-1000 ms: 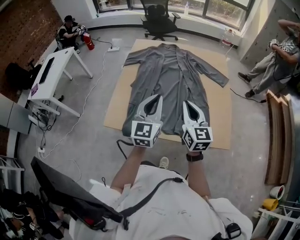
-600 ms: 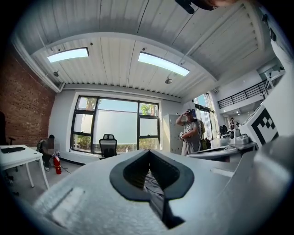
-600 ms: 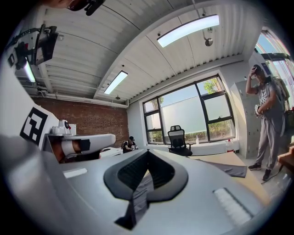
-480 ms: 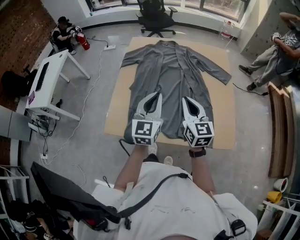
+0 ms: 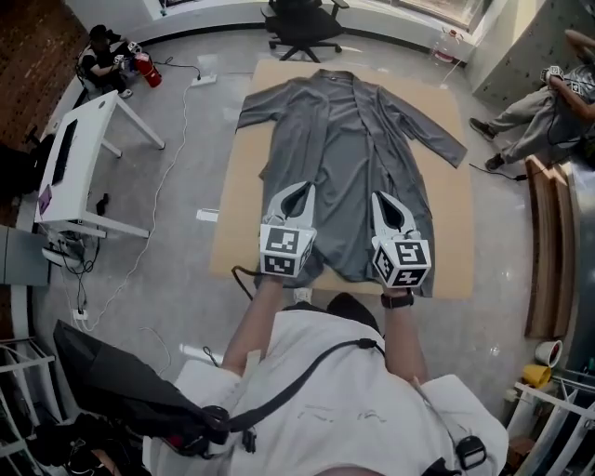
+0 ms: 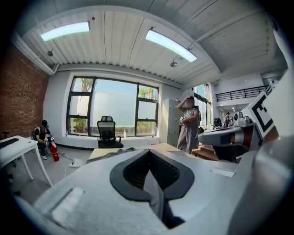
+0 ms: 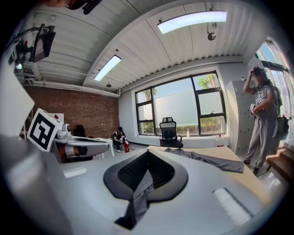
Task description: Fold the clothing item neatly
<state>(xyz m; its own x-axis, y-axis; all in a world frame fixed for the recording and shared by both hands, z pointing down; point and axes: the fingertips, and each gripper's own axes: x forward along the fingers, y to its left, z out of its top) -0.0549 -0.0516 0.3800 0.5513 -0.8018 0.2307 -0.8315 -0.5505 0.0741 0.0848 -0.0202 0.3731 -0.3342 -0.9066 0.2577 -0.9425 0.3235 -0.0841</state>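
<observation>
Grey long robe [image 5: 346, 139] | flat on tan board [image 5: 448, 244]; front open; sleeves splayed | left gripper [image 5: 299, 189], right gripper [image 5: 381, 198]; both clamped on hem

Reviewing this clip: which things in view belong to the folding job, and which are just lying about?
Part of the job:
grey robe
brown mat under it
left gripper and right gripper, each shut on the robe's cloth

Just lying about:
office chair
white desk
red fire extinguisher
wooden planks
</observation>
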